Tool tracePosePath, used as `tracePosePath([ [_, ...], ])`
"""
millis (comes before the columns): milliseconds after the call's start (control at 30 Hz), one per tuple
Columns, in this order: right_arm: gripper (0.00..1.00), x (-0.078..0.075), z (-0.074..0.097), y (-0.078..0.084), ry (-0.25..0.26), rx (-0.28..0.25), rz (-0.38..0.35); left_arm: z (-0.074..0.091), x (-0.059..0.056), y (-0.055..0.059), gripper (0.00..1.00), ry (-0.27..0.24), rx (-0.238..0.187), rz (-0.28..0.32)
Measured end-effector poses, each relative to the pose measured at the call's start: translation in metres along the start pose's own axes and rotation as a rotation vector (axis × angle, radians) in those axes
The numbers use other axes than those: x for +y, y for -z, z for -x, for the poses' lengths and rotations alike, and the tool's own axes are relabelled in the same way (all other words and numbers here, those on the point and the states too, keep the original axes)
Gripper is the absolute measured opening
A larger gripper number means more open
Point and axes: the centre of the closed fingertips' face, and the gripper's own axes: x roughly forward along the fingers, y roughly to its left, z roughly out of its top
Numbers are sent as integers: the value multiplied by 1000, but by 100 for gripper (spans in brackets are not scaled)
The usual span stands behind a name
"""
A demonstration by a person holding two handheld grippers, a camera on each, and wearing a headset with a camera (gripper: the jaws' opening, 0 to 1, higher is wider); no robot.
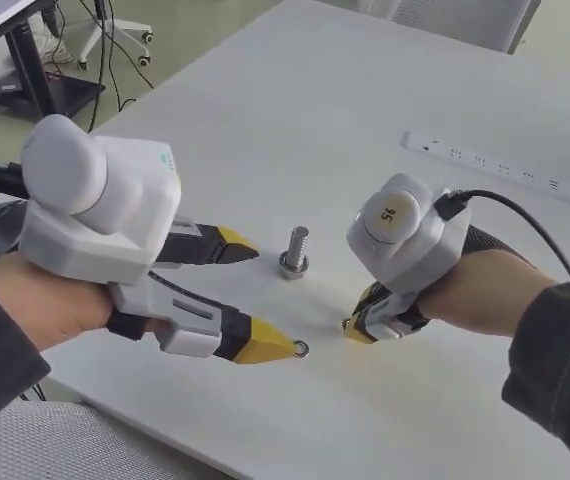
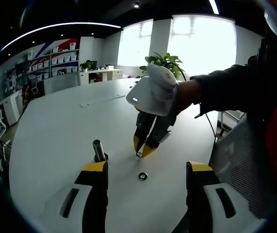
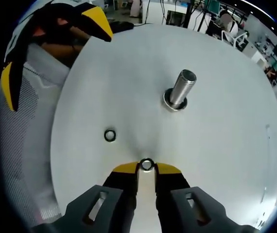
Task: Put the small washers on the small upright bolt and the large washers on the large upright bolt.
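The white table (image 1: 385, 110) carries all work items. The left gripper (image 1: 265, 297) hovers low with its jaws spread wide and empty, apparently staged to take the loose washer (image 2: 143, 175) lying just beside one tip. The right gripper (image 1: 360, 328) is angled tip-down at the surface, its jaws drawn narrow around a small washer (image 3: 147, 164); this is judged a flat pick-up. The upright bolt (image 3: 180, 90) stands near, with a seated washer (image 3: 167, 103) ringing its base.
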Motion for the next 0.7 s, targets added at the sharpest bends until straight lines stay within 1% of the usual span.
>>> tracePosePath([
  [300,14,9,13,2,9,-17,-3,0,-2,-1,64,2,-3,-4],
  [400,14,14,18,4,13,-18,2,0,-3,-1,65,4,-2,-7],
  [700,14,23,31,10,26,-31,-16,0,-4,-1,65,8,0,-10],
])
